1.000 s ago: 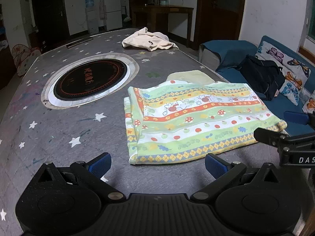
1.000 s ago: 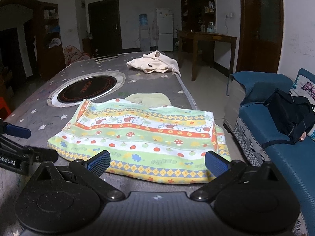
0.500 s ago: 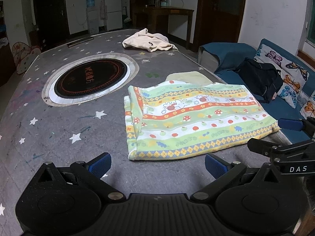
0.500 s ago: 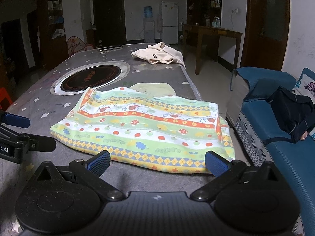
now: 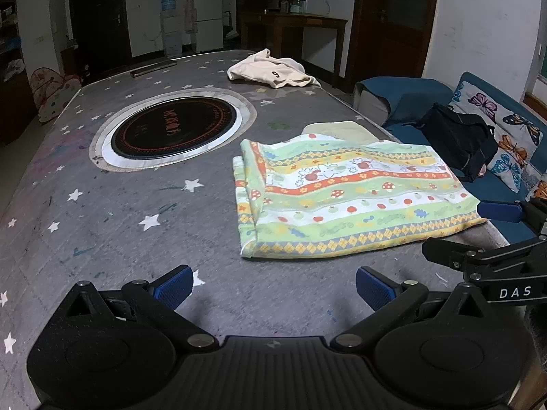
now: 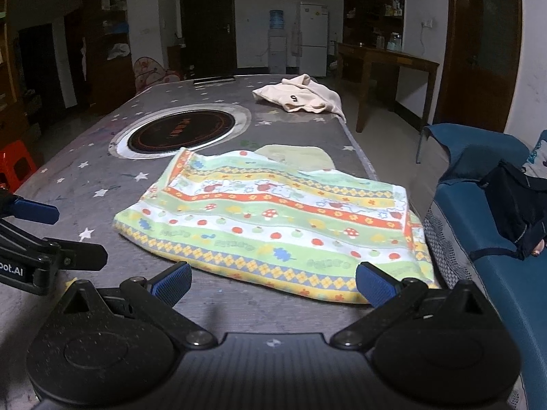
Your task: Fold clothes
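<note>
A folded striped cloth with mushroom and apple prints (image 5: 345, 198) lies flat on the grey star-patterned table (image 5: 119, 225); it also shows in the right wrist view (image 6: 273, 218). A pale yellow cloth (image 5: 336, 129) lies partly under its far edge. My left gripper (image 5: 273, 285) is open and empty, above the table in front of the cloth's near left corner. My right gripper (image 6: 273, 283) is open and empty, just in front of the cloth's near right edge. Each gripper shows at the edge of the other's view.
A cream garment with a "5" on it (image 5: 273, 73) lies at the table's far end. A round black hotplate (image 5: 172, 128) is set into the table. A blue sofa (image 6: 485, 225) with a black bag (image 6: 519, 201) stands right of the table. A red stool (image 6: 15, 167) stands at the left.
Both grippers have drawn back a little from the cloth and risen slightly. The cloth lies as before.
</note>
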`<state>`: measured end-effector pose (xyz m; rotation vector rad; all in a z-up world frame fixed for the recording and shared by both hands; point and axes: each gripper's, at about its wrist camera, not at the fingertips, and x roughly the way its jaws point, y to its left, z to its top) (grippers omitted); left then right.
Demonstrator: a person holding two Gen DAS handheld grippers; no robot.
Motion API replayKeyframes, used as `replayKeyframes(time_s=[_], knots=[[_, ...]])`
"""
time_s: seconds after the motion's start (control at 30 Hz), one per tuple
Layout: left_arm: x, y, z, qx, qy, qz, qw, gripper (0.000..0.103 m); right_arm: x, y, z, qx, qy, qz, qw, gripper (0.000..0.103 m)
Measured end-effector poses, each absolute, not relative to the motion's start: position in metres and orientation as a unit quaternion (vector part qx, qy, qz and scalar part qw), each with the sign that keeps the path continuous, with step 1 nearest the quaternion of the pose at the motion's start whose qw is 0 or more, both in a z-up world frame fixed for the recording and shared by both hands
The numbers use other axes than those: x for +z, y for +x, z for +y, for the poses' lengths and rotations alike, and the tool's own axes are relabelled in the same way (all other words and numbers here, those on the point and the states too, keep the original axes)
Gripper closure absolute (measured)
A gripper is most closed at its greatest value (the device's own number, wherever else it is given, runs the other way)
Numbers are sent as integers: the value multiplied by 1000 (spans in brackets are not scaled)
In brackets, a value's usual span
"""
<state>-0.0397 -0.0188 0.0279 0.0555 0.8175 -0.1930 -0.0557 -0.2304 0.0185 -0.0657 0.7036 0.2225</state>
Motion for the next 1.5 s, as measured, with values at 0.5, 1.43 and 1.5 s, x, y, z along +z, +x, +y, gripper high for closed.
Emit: replayKeyframes(time_s=[0.5, 1.43, 1.5], knots=[[30, -50, 4, -66, 17, 394, 916, 0, 23, -57, -206, 137, -52, 340, 929, 0], [38, -55, 57, -5, 5, 388, 921, 0, 37, -33, -149, 189, -73, 324, 924, 0], [37, -54, 60, -1, 4, 389, 921, 0, 36, -31, -144, 194, -71, 323, 924, 0]])
